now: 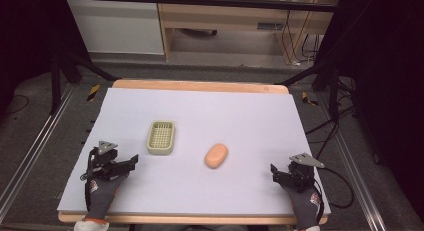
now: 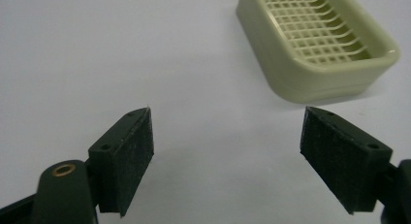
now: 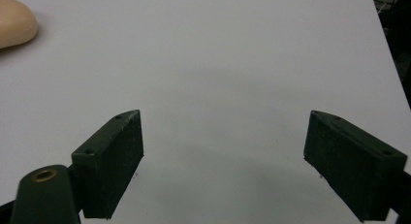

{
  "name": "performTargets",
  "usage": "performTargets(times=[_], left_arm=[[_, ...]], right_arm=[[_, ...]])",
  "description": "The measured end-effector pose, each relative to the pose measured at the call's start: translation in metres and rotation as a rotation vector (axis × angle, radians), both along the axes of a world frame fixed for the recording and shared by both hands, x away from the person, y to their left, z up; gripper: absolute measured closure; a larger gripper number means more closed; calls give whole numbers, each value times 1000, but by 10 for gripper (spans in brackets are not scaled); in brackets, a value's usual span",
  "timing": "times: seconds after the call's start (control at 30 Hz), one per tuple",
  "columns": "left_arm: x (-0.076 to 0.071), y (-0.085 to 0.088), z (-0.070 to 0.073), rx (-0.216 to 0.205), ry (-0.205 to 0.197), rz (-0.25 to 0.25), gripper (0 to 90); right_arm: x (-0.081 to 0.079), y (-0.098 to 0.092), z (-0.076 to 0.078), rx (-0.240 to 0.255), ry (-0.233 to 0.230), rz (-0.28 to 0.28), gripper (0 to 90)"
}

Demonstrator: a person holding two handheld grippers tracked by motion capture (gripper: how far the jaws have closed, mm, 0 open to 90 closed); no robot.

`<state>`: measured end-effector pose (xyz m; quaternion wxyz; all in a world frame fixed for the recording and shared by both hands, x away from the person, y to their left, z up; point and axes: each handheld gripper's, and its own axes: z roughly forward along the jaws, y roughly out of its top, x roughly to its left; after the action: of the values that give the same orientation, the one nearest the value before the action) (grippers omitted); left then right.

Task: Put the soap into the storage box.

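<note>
Beside a pale-green slotted soap dish [image 1: 161, 137] lies an oval peach soap [image 1: 216, 155].

This looks like a lab or recording room set up for tests. The surface [image 1: 200, 116] is a wooden board covered by a plain pale sheet, standing inside a dark metal frame [image 1: 200, 1] with slanted legs [image 1: 80, 63]. Black curtains [image 1: 25, 31] close off the left and right. Cables [image 1: 330, 126] trail over the grey carpeted floor [image 1: 30, 116] at the right, and light wooden furniture [image 1: 225, 16] stands at the far side.
</note>
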<state>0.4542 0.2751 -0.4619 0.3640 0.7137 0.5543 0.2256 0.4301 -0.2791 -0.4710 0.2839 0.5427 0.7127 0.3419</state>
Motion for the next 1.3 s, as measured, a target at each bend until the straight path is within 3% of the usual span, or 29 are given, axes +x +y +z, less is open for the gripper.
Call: performTargets(times=[0.27,1.3], left_arm=[[-5,-15,5,24,-2,-48,199],[-11,-54,16,31,-2,-184,205]], right_arm=[[-1,-2,-1,11,10,-12,134],[-2,4,0,-13,-2,1,112]])
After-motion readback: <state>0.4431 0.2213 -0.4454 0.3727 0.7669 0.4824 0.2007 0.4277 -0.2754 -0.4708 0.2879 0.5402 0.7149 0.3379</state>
